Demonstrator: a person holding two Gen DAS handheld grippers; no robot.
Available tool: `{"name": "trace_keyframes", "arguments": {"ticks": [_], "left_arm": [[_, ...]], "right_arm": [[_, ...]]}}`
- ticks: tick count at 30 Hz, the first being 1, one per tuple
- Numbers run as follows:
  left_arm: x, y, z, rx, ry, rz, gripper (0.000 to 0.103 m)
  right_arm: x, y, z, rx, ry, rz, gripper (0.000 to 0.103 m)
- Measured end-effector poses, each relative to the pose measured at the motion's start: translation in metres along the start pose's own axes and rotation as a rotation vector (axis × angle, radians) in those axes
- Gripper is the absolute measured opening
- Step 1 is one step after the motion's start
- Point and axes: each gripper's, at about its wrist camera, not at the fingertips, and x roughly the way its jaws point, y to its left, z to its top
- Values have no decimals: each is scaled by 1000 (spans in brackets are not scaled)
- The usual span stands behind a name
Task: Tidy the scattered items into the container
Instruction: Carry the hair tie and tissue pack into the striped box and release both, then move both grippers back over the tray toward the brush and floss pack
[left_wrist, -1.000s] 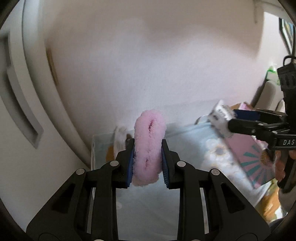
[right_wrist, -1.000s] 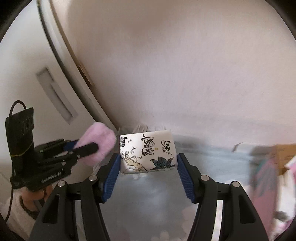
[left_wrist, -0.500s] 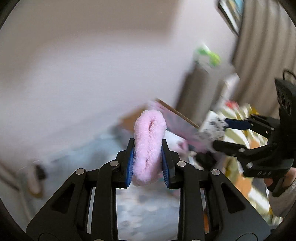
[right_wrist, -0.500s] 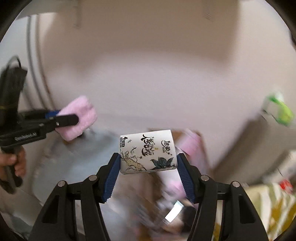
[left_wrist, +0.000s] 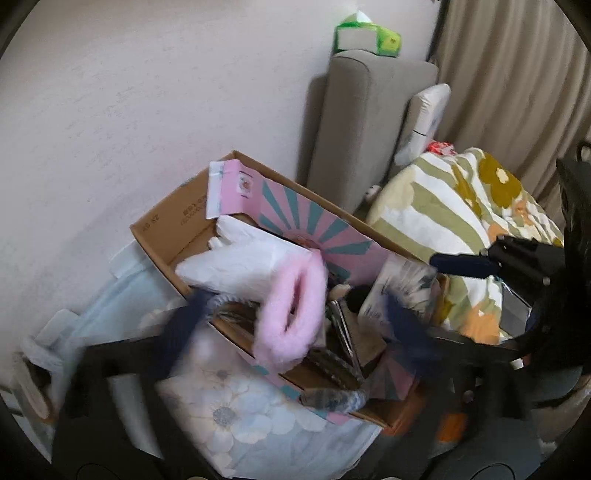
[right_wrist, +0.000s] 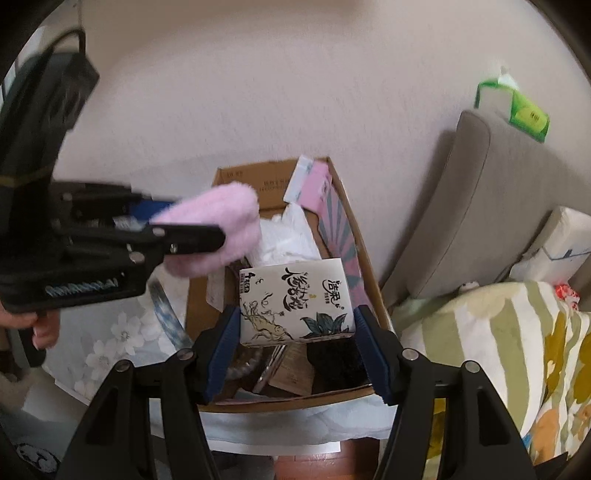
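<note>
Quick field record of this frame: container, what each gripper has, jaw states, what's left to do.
container: open brown cardboard box, already holding white plastic bag and other items
left gripper: jaws just opened wide, blurred; fluffy pink scrunchie loose between them, over the box
right gripper: shut on white printed tissue pack, over the box
left to do: tissue pack not yet released

The tissue pack (right_wrist: 295, 301) bears Chinese brush lettering and a "4"; other print is illegible.

Fluffy scrunchie (left_wrist: 291, 314) (matt cardboard box (left_wrist: 162, 229))
</note>
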Motion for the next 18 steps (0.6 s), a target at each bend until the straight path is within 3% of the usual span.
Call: {"name": "trace_keyframes", "arguments": {"ticks": [4, 13, 18], "left_arm": [[-22, 10, 4, -31, -75, 17, 102], [-53, 46, -10, -132, -105, 95, 102], [-80, 76, -35, -192, -106, 209, 102]], "right_arm": [[-3, -6, 10, -10, -5, -9, 62], [-19, -9, 33, -6, -75, 116, 63], [-26, 15, 60, -59, -120, 219, 64]]}}
